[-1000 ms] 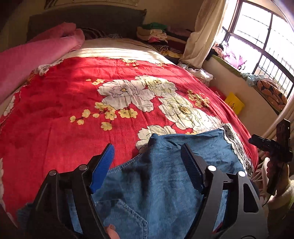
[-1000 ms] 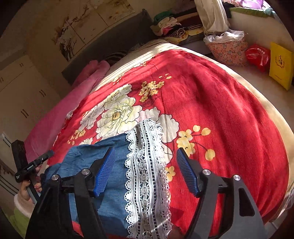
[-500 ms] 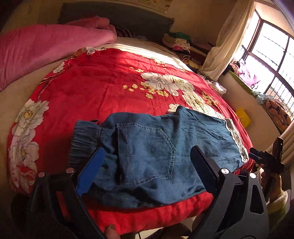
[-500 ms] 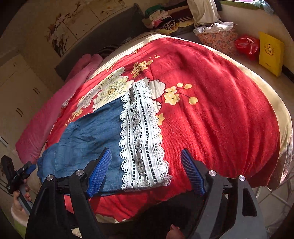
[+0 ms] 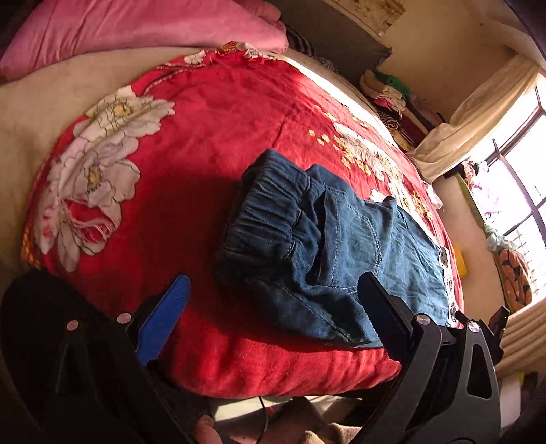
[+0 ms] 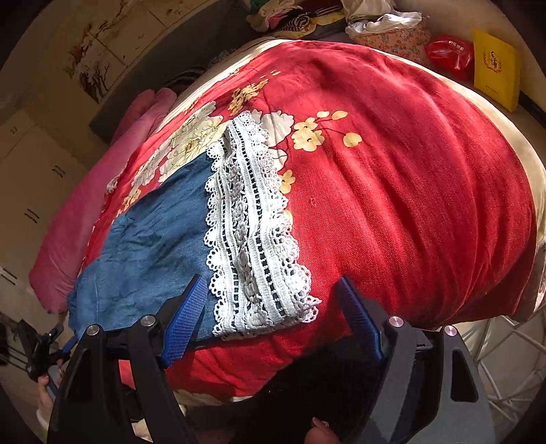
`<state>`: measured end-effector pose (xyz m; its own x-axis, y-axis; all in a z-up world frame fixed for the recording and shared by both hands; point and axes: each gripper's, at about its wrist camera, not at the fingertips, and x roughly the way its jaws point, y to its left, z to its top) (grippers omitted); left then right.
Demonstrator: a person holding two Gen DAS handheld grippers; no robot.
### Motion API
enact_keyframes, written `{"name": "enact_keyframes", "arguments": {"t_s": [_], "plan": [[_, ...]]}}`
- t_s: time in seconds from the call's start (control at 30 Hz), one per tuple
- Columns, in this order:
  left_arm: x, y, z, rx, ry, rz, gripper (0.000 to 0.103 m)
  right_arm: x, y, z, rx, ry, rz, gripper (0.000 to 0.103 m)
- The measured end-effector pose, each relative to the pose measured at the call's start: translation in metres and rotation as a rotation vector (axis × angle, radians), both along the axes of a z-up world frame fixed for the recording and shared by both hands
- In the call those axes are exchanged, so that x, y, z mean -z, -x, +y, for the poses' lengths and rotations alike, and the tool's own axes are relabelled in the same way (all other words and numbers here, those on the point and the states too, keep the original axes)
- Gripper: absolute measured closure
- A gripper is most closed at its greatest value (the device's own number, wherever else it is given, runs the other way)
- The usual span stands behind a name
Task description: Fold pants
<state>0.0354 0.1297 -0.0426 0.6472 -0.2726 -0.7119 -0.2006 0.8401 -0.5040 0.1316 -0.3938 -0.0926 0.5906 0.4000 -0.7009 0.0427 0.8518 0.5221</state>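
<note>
The left gripper (image 5: pixel 273 307) hangs over the near edge of the bed with its jaws spread wide, having just been opening, and nothing is pinched between them; the gathered waistband end of the blue pants (image 5: pixel 327 246) lies just beyond its fingertips. The right gripper (image 6: pixel 269 314) is likewise released, its jaws straddling the white lace hem (image 6: pixel 252 232) without pressing on it. The pants lie flat along the near side of the red floral bedspread (image 5: pixel 211 143). Past them, a pink blanket (image 5: pixel 136 30) lies rolled at the far left side.

Only the left wrist view shows the back pocket, a curtain (image 5: pixel 471 119), the bright window and a pile of clothes (image 5: pixel 392 95). Only the right wrist view shows the lace clearly, a yellow bag (image 6: pixel 494 68), a red bag (image 6: pixel 450 54) and what may be cupboard doors (image 6: pixel 30 170), though that corner is dim.
</note>
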Motion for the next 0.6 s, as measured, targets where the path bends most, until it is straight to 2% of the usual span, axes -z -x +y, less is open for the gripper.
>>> {"name": "enact_keyframes", "arguments": {"t_s": [0.1,0.17,0.2,0.23,0.27,0.3,0.33,0.37,0.43,0.5,0.6], "plan": [[0.015,-0.009,-0.003,-0.001,0.079,0.022,0.011,0.003,0.001,0.006,-0.021,-0.025,0.003,0.031],[0.020,-0.016,-0.009,0.004,0.096,0.023,0.011,0.004,0.000,0.006,-0.007,-0.019,0.006,0.036],[0.022,-0.019,-0.012,0.001,0.087,0.029,0.014,0.004,-0.001,0.005,0.000,-0.024,0.006,0.040],[0.023,-0.022,-0.014,-0.004,0.078,0.035,0.019,0.005,-0.001,0.002,0.014,-0.029,0.006,0.049],[0.024,-0.025,-0.015,-0.016,0.067,0.038,0.041,0.006,-0.001,0.000,0.026,-0.037,0.008,0.054],[0.026,-0.027,-0.015,-0.029,0.060,0.044,0.064,0.007,-0.001,-0.003,0.032,-0.048,0.006,0.065],[0.027,-0.031,-0.013,-0.028,0.078,0.044,0.071,0.008,0.000,-0.004,0.030,-0.064,0.004,0.074],[0.028,-0.033,-0.013,-0.030,0.095,0.045,0.077,0.008,0.000,-0.004,0.023,-0.074,0.000,0.076],[0.022,-0.036,-0.014,-0.027,0.070,0.035,0.081,0.004,0.003,-0.002,0.018,-0.059,-0.019,0.080],[0.010,-0.035,-0.016,-0.022,0.006,0.000,0.082,-0.002,0.006,0.000,0.010,-0.037,-0.041,0.081],[0.008,-0.032,-0.020,-0.005,-0.049,-0.008,0.081,0.002,0.004,0.003,-0.001,0.021,-0.019,0.081]]}}
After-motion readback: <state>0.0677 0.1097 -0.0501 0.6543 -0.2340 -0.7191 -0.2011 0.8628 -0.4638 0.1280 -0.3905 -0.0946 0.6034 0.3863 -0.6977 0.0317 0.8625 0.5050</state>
